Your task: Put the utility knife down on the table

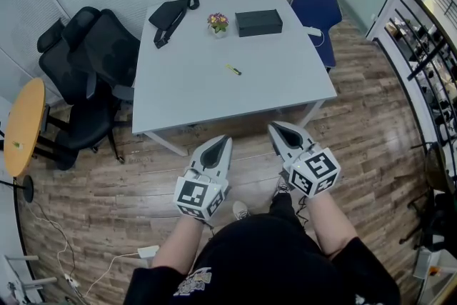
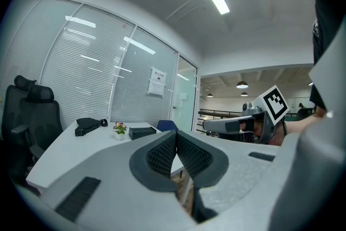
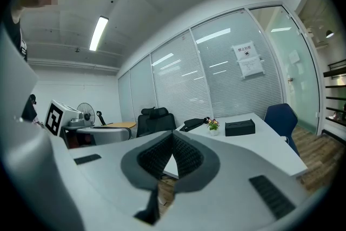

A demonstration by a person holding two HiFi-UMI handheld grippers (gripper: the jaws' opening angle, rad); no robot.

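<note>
Grey table (image 1: 214, 100): utility knife (image 1: 233, 70), potted flowers (image 1: 218, 23), black box (image 1: 258, 22); left tongs (image 1: 226, 141) and right tongs (image 1: 273, 127) pressed together.

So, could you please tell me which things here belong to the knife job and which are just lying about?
Job: knife, table, left gripper, right gripper.
Lying about: bag, flowers, box, black chairs, blue chair.
</note>
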